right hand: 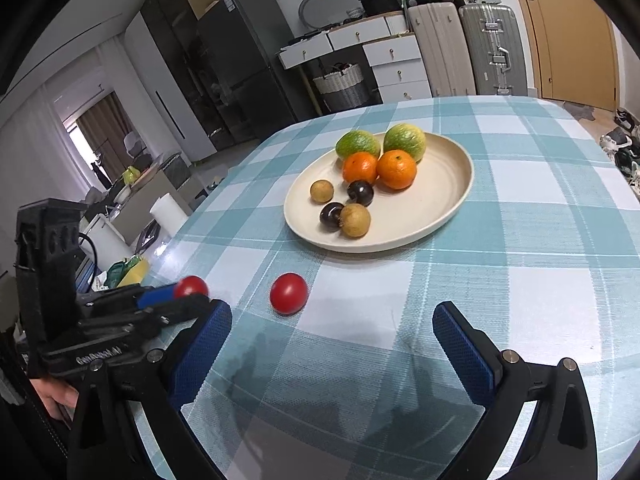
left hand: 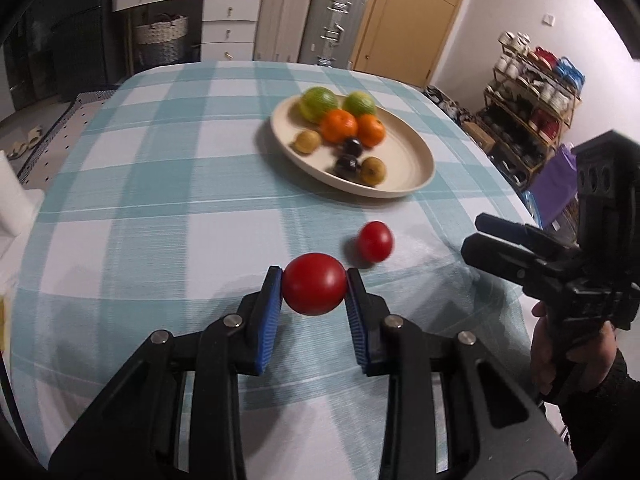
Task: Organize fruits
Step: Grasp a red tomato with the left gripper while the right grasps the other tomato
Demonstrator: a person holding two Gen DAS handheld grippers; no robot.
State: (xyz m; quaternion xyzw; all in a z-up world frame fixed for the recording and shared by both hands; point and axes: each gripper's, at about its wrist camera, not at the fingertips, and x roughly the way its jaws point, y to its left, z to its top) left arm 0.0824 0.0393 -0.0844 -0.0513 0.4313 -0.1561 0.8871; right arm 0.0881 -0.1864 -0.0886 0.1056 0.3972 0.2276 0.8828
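Observation:
My left gripper is shut on a red tomato and holds it just above the checked tablecloth; it also shows in the right wrist view. A second red tomato lies on the cloth beyond it. A cream plate farther back holds two green citrus, two oranges, two dark plums and two brown longans. My right gripper is open and empty, right of the loose tomato; it shows in the left wrist view too.
The table with teal checked cloth fills both views. Behind it stand suitcases, white drawers, a woven basket and a wooden door. A cluttered shelf stands to the right of the table.

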